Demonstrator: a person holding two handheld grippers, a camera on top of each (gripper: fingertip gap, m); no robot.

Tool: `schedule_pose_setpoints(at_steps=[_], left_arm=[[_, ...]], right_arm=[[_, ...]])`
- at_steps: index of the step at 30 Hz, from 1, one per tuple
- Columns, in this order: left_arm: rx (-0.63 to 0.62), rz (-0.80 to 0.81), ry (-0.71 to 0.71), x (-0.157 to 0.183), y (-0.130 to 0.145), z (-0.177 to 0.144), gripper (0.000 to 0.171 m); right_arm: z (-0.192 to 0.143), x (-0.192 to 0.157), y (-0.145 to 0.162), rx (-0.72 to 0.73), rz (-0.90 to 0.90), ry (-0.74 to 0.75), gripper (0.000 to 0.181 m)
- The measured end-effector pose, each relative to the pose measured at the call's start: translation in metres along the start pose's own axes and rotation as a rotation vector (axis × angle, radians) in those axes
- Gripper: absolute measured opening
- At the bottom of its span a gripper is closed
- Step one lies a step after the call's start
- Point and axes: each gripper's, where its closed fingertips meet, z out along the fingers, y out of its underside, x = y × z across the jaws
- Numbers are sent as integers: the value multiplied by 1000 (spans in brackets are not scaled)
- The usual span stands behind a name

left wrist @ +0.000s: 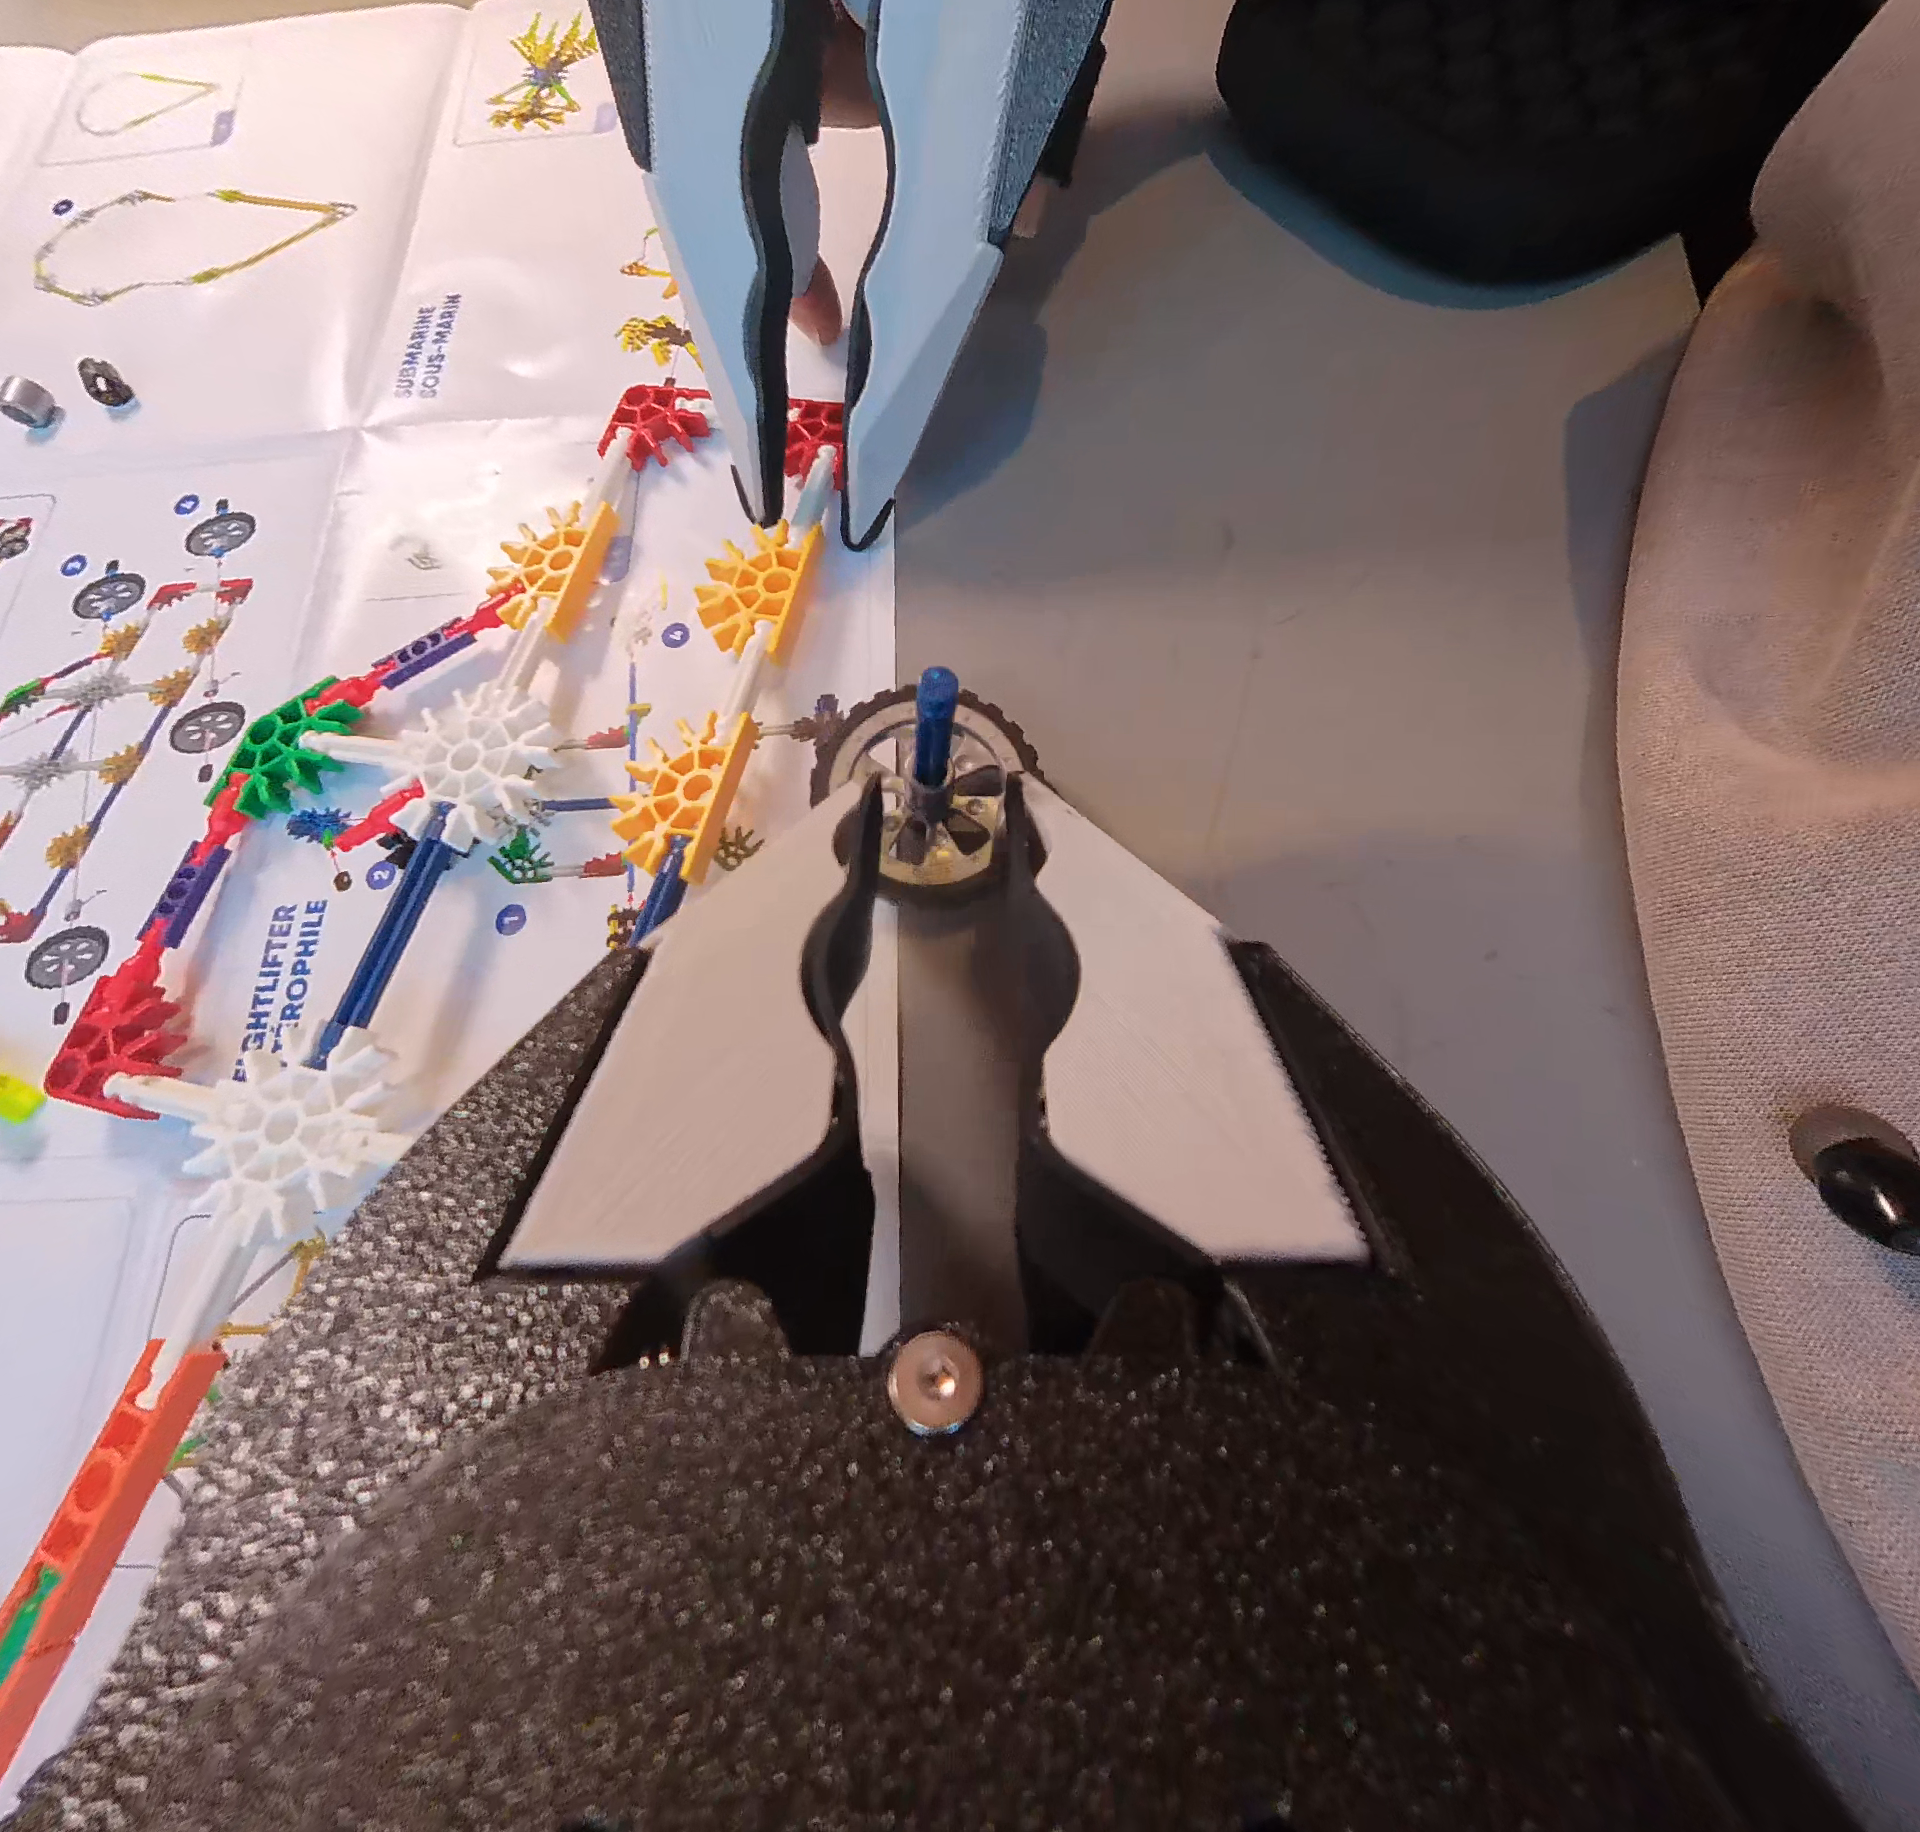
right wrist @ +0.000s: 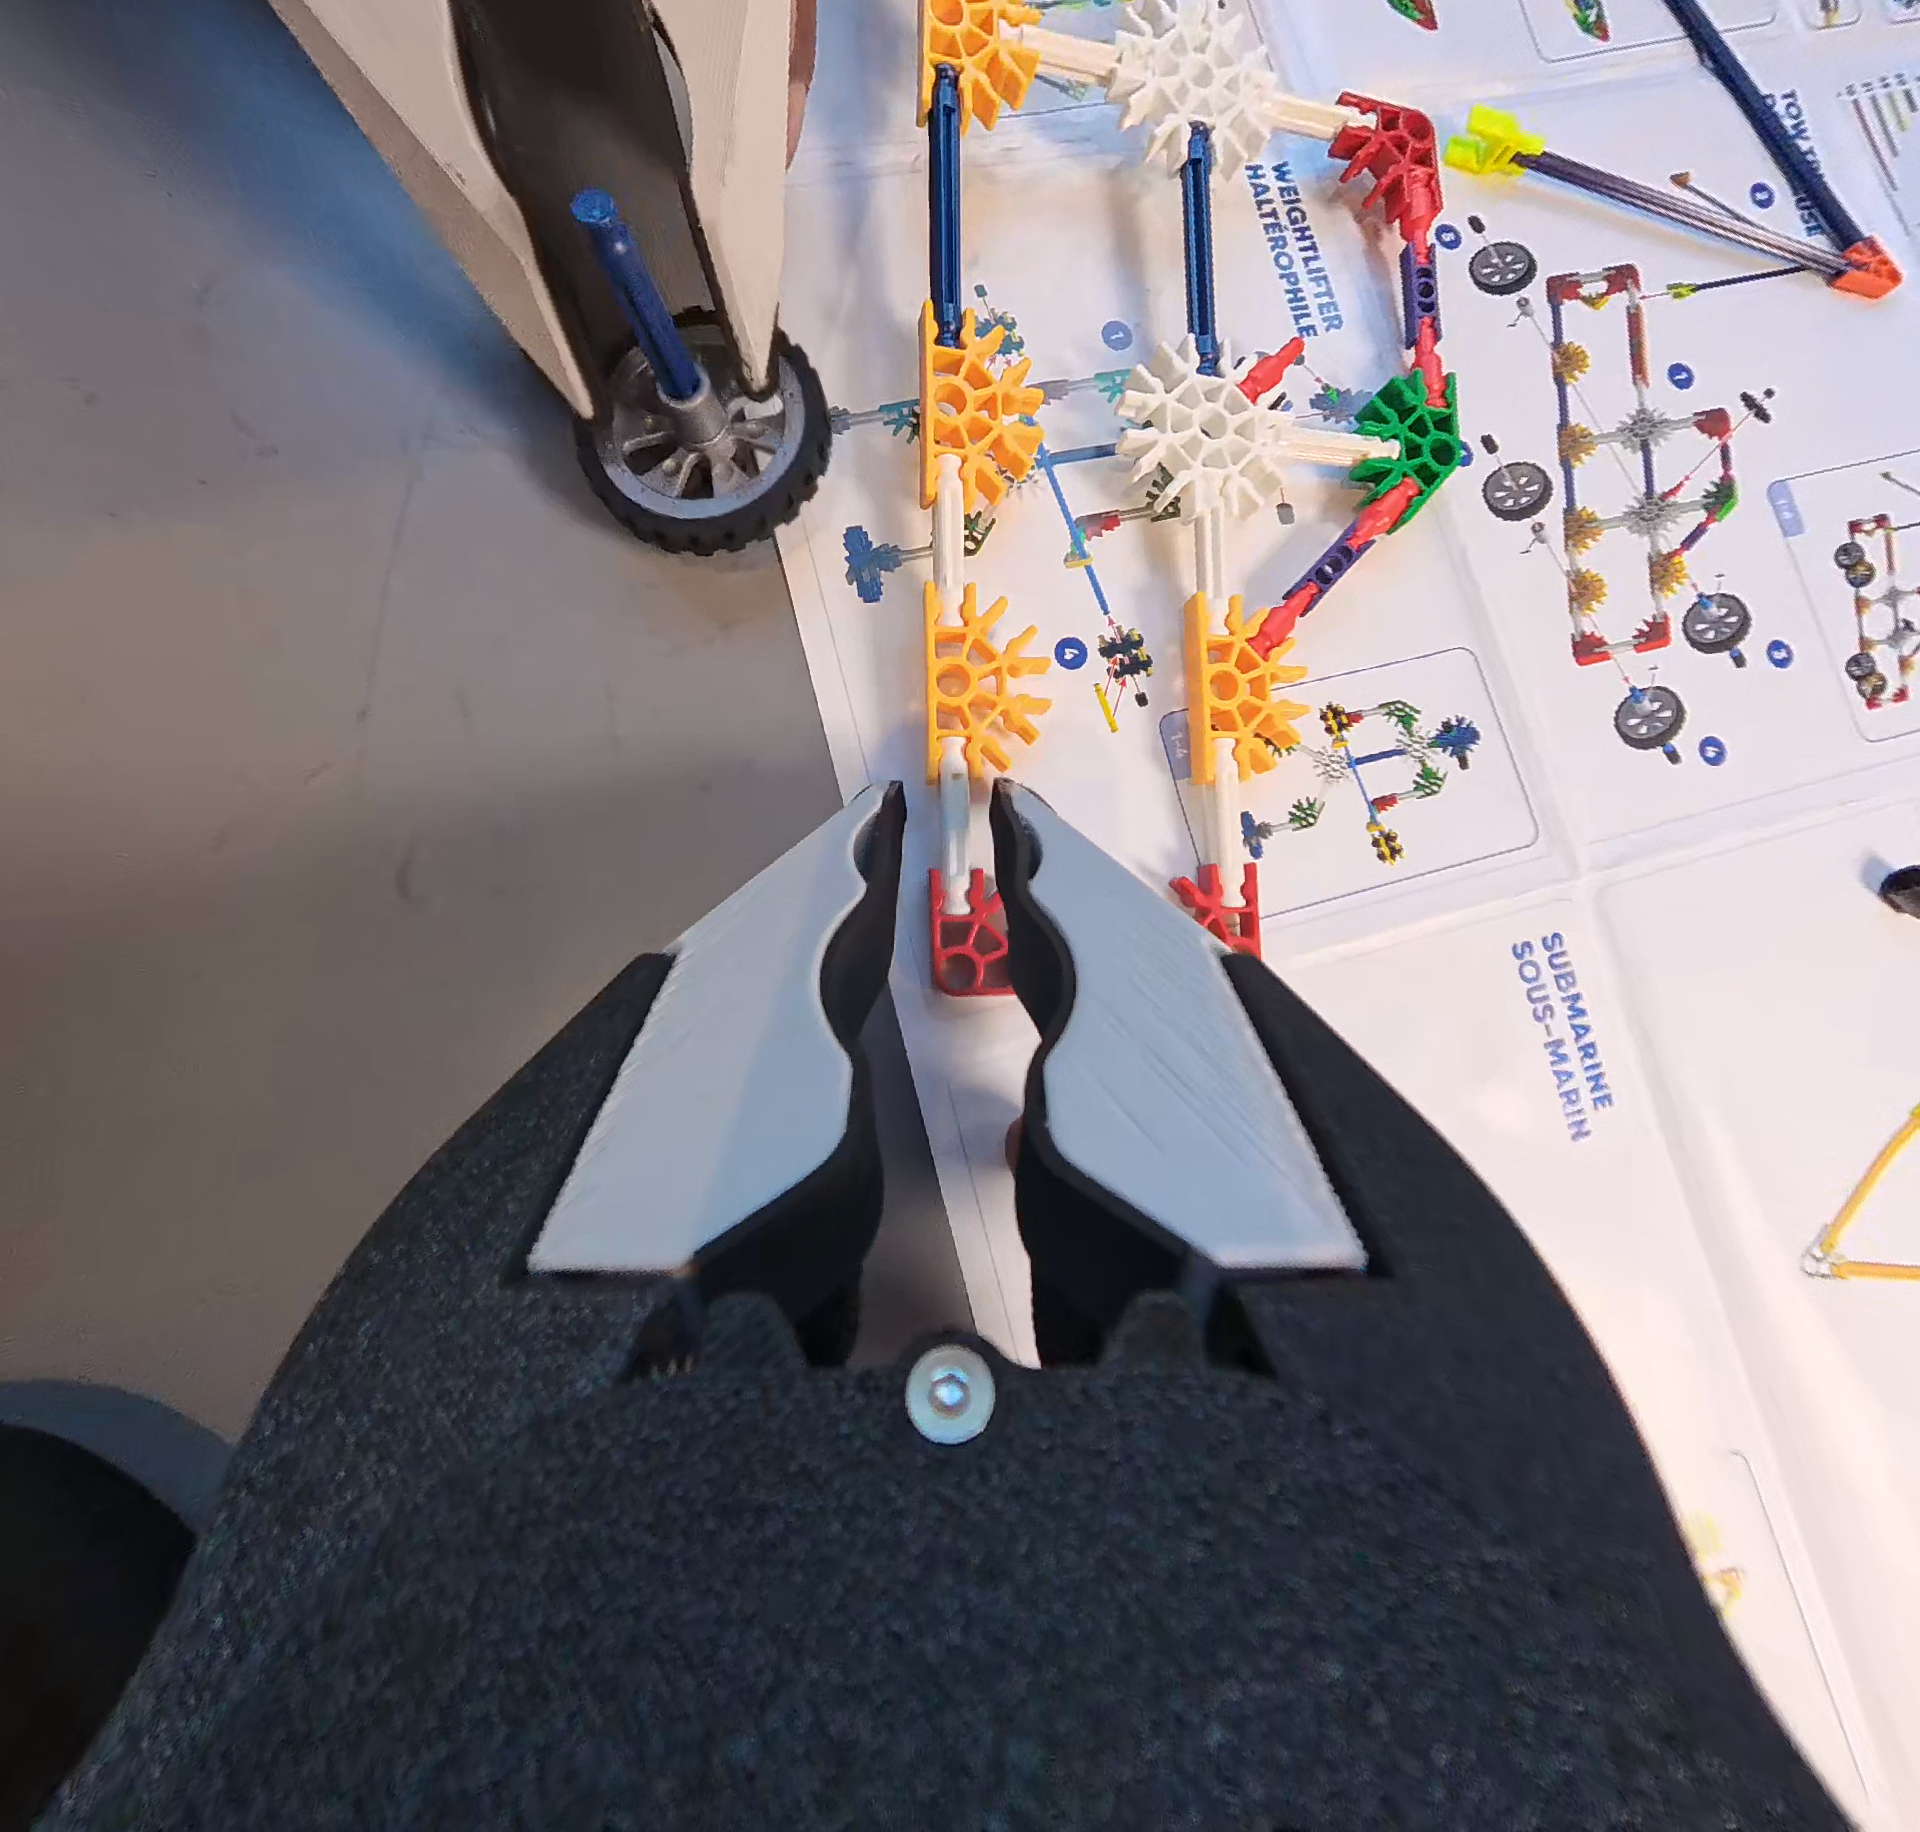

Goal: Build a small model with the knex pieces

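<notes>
The left gripper (left wrist: 940, 806) clamps a small black-tyred wheel (right wrist: 701, 442) with a blue axle (right wrist: 634, 302). The right gripper (right wrist: 948, 795), fingers apart, straddles a white rod (right wrist: 954, 826) at 12 o'clock. Only its view shows the yellow-green clip (right wrist: 1496, 141) at 1 o'clock on the printed instruction sheet (right wrist: 1714, 951).

Four yellow connectors (right wrist: 977, 681); two white connectors (right wrist: 1200, 426); one wheel (right wrist: 701, 442)

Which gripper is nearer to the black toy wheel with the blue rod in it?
Left. The left gripper has its jaws shut on the toy wheel, at the paper's edge. The right gripper is apart from it, straddling a white rod of the frame.
</notes>
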Motion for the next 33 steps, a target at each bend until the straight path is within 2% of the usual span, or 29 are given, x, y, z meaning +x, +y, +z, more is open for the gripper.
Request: schedule_pose_setpoints(at_steps=[2,5,11,14,22,27,33], left_arm=[[9,2,11,2,-1,-2,24],[11,-13,28,3,1,-6,33],[-56,-23,4,2,13,-1,46],[-70,-31,-38,-2,13,2,43],[-55,47,-177,-13,6,3,17],[-94,198,-261,-15,9,8,13],[-95,283,-317,-20,7,10,11]], right_arm=[[1,1,-1,-1,-6,12,8],[1,1,-1,-2,-10,11,8],[-2,-1,-10,62,20,-17,7],[-8,1,-20,120,51,-23,7],[-21,1,-46,244,95,-37,7],[-22,-1,-56,264,108,-44,6],[-25,0,-63,310,173,-75,7]])
